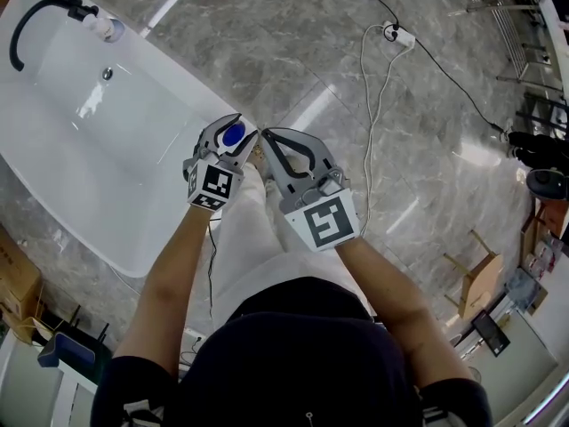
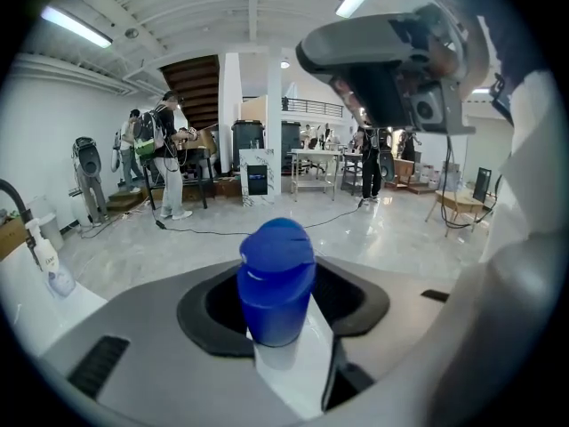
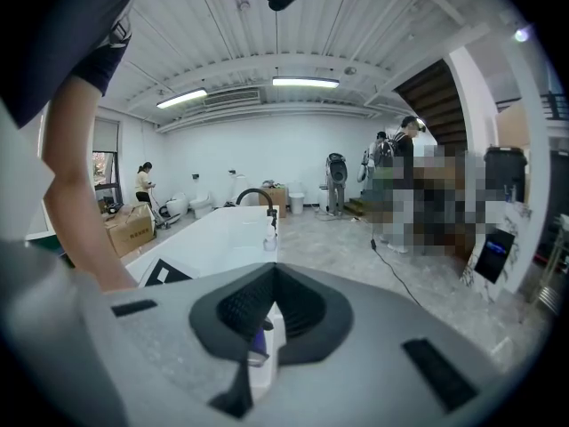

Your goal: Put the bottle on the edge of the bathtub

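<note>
Left gripper (image 1: 236, 128) clamps bottle (image 2: 276, 278) (right gripper (image 1: 265, 135) closed).

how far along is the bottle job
Done: the bottle is picked up. In hand: the left gripper holds it in the air, short of the bathtub. Left: carry it over, set it on the tub's edge and let go.

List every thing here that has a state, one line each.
left claw: shut on the blue-capped bottle
blue-capped bottle: cap on, held aloft, not set down yet
right claw: jaws together, nothing clearly gripped
bathtub: empty, no water showing
tap: not running
small white bottle: upright on the bathtub's rim by the tap
</note>
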Demonstrator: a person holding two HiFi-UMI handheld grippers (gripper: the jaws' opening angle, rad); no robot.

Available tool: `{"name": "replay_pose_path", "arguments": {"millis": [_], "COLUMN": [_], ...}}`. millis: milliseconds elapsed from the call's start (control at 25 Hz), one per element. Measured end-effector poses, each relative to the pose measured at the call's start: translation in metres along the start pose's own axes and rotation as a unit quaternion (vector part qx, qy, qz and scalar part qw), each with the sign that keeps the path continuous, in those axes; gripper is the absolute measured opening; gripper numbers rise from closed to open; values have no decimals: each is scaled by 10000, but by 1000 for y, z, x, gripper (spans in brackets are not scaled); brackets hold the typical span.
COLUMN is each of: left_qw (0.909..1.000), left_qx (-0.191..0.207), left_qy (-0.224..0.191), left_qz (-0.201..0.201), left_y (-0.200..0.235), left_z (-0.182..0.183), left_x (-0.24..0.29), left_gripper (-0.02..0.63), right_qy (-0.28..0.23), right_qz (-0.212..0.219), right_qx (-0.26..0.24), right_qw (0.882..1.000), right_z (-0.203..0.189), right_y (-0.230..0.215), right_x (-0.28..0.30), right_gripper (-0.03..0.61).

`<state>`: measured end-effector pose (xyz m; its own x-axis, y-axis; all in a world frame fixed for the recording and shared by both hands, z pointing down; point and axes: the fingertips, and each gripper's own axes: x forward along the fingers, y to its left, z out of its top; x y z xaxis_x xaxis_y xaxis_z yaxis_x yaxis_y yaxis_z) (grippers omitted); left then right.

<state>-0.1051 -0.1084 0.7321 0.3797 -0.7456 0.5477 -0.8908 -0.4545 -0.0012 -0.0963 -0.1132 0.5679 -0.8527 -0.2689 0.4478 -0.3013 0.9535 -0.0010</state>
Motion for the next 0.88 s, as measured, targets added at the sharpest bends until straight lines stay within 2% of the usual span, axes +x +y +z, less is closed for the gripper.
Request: {"name": "replay_pose_path", "arguments": {"millis": [320,560,760,880], "left_qw": [9996,9980,9949,9908], "left_qx": [248,370,346,319], "left_qy": [-165,-516,-936,-1288], "left_qz": [8,-12,119,252], "left_y": [-1,-3,1,6], "left_z": [31,72,117,151], "left_x": [-26,-52,-82,-98], "left_gripper": [204,204,189,123], "right_qy": [-205,-368,-789,-972], "right_qz": [-192,-477,-1104,-1442], "right_qx": [-128,-206,143,157], "right_qw": [9995,9980,9906,9846], "right_z": [30,53,73,82], "right_y": [-1,-5,-24,-39], "right_x": [-19,-40,-61,-75], "right_gripper": [2,2,2,2]}}
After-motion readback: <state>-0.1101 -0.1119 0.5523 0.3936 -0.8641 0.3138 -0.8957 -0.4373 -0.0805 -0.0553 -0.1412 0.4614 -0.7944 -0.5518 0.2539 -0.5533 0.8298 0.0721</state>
